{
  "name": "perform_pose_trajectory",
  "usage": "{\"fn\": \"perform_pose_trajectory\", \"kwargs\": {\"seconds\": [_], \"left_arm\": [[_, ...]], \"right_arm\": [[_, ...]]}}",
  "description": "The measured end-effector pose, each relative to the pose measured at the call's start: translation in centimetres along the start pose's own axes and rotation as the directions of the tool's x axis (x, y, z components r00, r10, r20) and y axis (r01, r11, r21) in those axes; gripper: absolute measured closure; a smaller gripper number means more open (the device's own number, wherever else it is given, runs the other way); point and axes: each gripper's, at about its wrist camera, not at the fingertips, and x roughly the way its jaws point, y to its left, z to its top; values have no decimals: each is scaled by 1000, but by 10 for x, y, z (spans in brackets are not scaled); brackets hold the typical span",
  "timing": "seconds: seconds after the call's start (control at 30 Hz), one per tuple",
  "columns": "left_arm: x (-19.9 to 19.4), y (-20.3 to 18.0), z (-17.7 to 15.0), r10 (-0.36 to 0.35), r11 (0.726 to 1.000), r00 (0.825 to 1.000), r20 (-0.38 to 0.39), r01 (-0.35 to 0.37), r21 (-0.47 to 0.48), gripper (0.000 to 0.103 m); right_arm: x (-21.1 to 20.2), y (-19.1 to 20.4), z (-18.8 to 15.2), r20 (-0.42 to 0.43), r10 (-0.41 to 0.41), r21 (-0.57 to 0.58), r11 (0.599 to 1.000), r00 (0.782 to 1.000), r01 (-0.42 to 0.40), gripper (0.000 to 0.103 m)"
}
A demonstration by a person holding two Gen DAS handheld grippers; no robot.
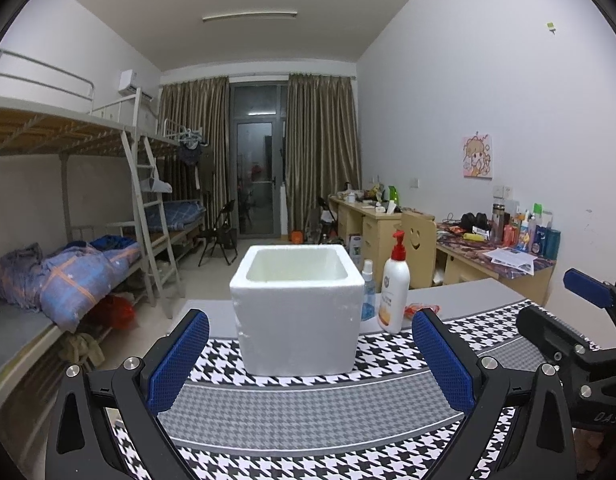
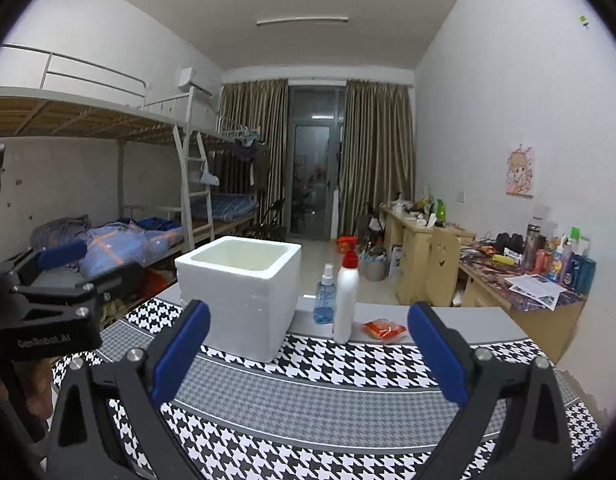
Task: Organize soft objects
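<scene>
A white foam box stands open-topped on the houndstooth mat; nothing shows inside it. My left gripper is open just in front of the box, nothing between its blue pads. My right gripper is also open and empty, with the foam box ahead to its left. A small red-orange packet lies on the table right of a white pump bottle. In the left wrist view the packet peeks out behind the bottle. Each gripper shows at the other view's edge.
A blue spray bottle stands between box and pump bottle. The grey table edge lies beyond the mat. Bunk beds fill the left side of the room, cluttered desks the right, and curtains with a glass door the far end.
</scene>
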Motion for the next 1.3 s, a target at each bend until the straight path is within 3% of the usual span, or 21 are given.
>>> {"fn": "perform_pose_trajectory", "kwargs": {"seconds": [0.27,0.57,1.3], "left_arm": [[-2,1,-19,28,999,999,17,-27,-18,1],[-1,-4,-32,53,999,999,12,-53,2,1],[-3,-8,-52,74,997,997,-9,-74,0,1]], "right_arm": [[-3,-4,-17,33,-32,25,999,999,31,2],[1,-8,-31,15,-65,45,997,998,64,2],[3,-11,-44,-15,-62,68,996,998,63,2]]}}
